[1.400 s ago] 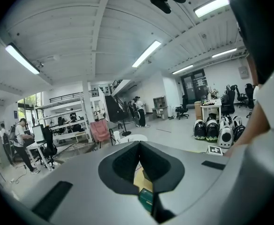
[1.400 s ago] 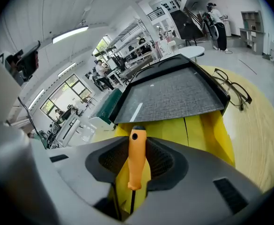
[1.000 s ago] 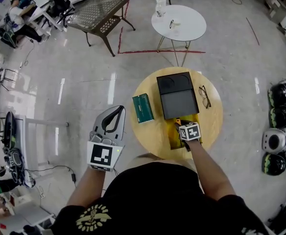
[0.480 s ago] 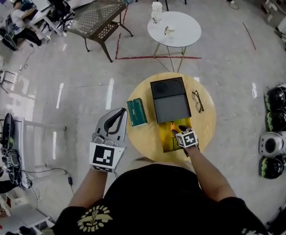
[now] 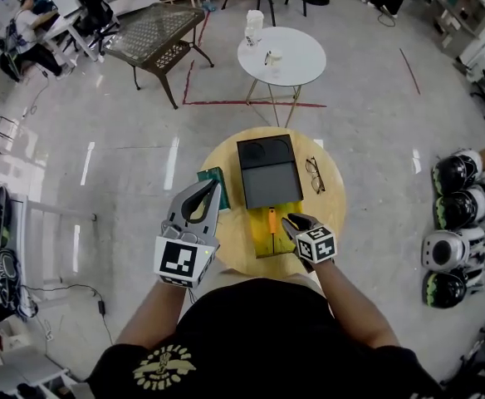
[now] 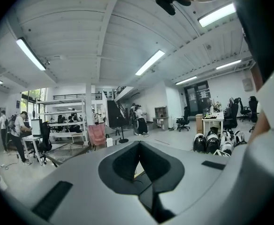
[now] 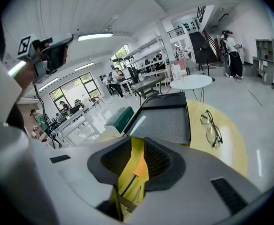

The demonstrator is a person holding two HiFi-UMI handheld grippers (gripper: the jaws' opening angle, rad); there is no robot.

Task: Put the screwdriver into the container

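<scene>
Screwdriver [image 5: 271,220] with an orange handle lies inside the yellow container [image 5: 262,241], in the middle of the head view. The container sits on the round table [image 5: 335,202], just below a black box [image 5: 267,173] in the picture.

The right claw [image 5: 291,221] hangs just right of the screwdriver, over the container's right side. Its jaws have a gap between them and have just been closing. They hold nothing. In the right gripper view, the yellow container and the orange handle show through the gap, lower down.

The left claw [image 5: 214,188] is over the left edge of the table. Its jaws are closed together and empty. A green box [image 5: 208,175] peeks out beside it. Glasses [image 5: 314,175] lie right of the black box.
</scene>
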